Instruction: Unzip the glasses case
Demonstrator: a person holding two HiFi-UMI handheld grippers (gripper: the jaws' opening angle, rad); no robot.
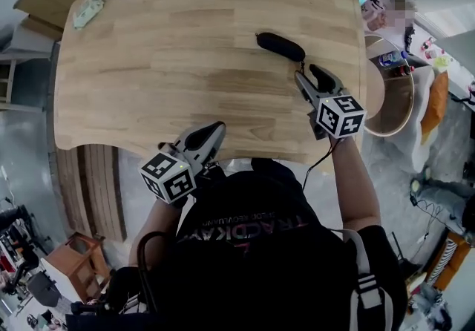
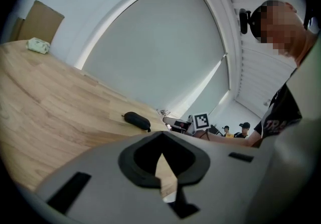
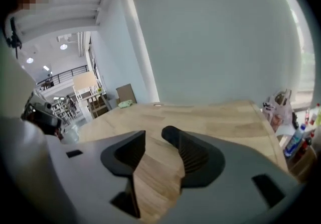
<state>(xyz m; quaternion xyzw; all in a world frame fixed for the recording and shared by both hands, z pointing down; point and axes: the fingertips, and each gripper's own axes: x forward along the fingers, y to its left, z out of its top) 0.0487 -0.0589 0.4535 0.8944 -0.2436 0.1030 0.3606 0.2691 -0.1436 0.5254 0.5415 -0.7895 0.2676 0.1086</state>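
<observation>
Wooden table (image 1: 185,62): fills most of the head view, pale planks, rounded corners. A person in a black shirt (image 1: 252,248) stands at its near edge.

Left gripper (image 1: 213,131): low at the near edge, pointing toward the table's middle. Jaws pressed together at the tips, nothing held. Well apart from the case.

Right gripper (image 1: 312,76): over the right part of the table, pointing at the far edge. Jaws about half open. Its own view shows only bare wood between them, so it has no hold on anything.

Glasses case (image 1: 280,46): black, oval, lying flat on the right half of the table. It sits just beyond the right gripper's tips, close to them. No contact made out. Zip too small to read.

Green cloth (image 1: 87,9): at the far left corner of the table, well away from everything else.
</observation>
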